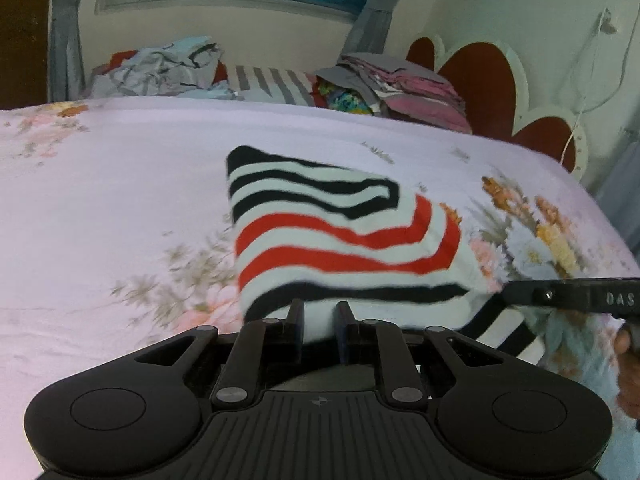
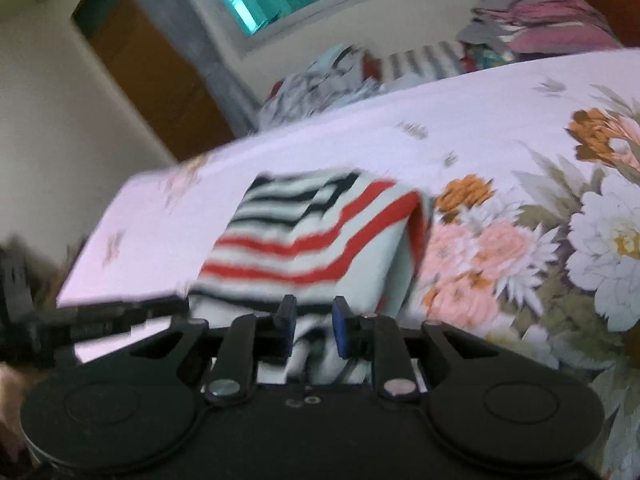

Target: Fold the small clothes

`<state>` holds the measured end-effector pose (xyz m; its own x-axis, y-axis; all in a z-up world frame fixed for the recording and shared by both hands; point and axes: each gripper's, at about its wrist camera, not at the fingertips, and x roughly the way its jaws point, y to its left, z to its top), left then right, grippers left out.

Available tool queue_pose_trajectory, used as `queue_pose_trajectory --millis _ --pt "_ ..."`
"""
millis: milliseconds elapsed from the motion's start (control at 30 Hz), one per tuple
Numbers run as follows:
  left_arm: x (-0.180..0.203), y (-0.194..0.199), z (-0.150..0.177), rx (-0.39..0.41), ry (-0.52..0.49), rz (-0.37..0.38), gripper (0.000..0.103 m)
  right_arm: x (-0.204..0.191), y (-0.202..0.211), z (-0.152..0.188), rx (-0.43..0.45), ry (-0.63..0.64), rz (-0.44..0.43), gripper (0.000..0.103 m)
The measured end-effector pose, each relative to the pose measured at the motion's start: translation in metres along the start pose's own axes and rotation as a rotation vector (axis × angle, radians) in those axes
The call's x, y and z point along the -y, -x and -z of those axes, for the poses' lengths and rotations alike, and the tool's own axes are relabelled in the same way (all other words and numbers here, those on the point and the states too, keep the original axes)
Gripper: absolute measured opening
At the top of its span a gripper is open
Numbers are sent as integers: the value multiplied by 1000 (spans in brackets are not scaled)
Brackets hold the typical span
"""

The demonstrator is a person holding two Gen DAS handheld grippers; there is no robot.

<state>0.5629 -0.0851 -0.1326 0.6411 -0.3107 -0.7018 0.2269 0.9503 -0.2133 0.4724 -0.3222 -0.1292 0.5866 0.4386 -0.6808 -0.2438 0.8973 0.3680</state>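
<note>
Both grippers' fingers point(image 1: 298, 320) pinch the striped garment point(image 1: 340, 236) on the floral bedsheet point(image 1: 120, 184).

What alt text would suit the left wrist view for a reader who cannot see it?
The left gripper pinches the near edge of a white garment with red and black stripes, lying partly folded on a pale floral bedsheet. The right gripper reaches in beside it, and piled clothes sit under a window.
</note>
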Motion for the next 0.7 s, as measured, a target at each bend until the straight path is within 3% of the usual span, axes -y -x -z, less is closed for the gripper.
queue_pose_trajectory --millis 233,400,567,700 --pt "-2 -7 15 -30 -48 -26 16 -9 -19 27 -69 125 144 16" --pt "-5 -8 22 -31 -32 -26 16 -4 -22 34 -53 84 151 17" --pt "-2 22 34 -34 -56 -26 16 -24 3 32 -25 108 144 15" --pt "-15 15 50 -78 -13 -26 17 -20 -10 43 -96 111 170 15"
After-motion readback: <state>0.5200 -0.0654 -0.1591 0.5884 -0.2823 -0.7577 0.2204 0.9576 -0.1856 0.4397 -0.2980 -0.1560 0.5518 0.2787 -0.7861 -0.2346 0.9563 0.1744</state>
